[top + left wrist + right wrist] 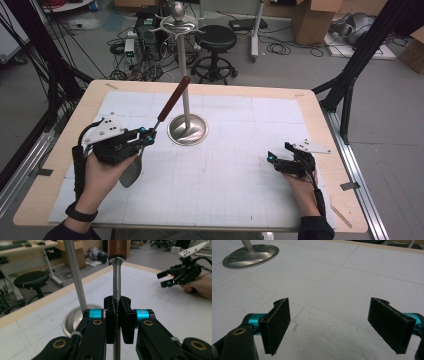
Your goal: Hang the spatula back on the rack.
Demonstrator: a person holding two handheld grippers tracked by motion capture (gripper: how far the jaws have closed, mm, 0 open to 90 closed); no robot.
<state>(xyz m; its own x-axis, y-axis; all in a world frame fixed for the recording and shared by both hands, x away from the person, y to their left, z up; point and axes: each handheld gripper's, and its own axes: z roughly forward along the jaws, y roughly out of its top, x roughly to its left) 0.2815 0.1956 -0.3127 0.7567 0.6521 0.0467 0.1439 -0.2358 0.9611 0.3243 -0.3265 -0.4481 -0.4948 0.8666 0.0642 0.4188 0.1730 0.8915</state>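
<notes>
Nearest to us, our left hand-held gripper (146, 136) sits over the left part of the white gridded surface (240, 170), its jaws pinched tight on the thin steel shaft of a long metal spatula with a reddish-brown wooden handle (170, 105). In the left gripper view the shaft (116, 305) runs upright between the two black pads, with the wooden grip starting a little beyond them. In the high view the spatula is tilted: its flat steel blade (131, 171) hangs below our left hand close to the surface, and the handle slants up and away toward the stand. Our right hand-held gripper (272, 159) rests low over the right part of the surface, well apart from the spatula, with its jaws spread wide and nothing between them; the right gripper view shows bare white surface between the two black pads (275, 325). Farther off, near the middle of the surface, stands a polished steel utensil stand with a round dished base (187, 130), a slim upright pole and curved hooks at the top. The spatula's handle crosses just beside that pole.
</notes>
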